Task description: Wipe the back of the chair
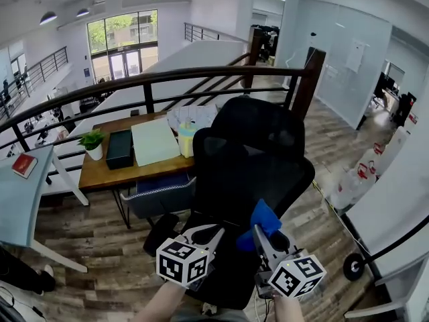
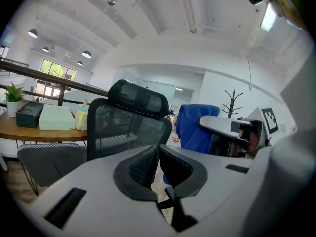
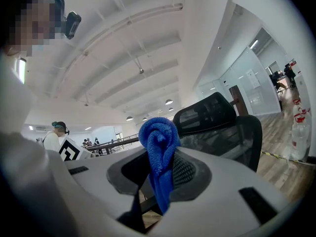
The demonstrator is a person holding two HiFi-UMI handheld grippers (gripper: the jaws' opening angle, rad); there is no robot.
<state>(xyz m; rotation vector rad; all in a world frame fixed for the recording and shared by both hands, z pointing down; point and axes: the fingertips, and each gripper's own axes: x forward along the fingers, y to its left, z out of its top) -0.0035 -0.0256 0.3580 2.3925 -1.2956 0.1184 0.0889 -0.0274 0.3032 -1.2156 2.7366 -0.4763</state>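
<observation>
Two tongs near the chair back (image 1: 249, 159): right tongs (image 3: 159, 168) clamped on blue cloth (image 3: 158, 135), left tongs (image 2: 158, 158) together, empty; best press cloth flat, stroke top-down.

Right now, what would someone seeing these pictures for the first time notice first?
The black mesh office chair fills the middle of the head view, in front of a wooden desk. Next comes the bright blue cloth, pinched in the right gripper and held up near the chair's back. The left gripper hovers beside it, its fingers together with nothing between them.
</observation>
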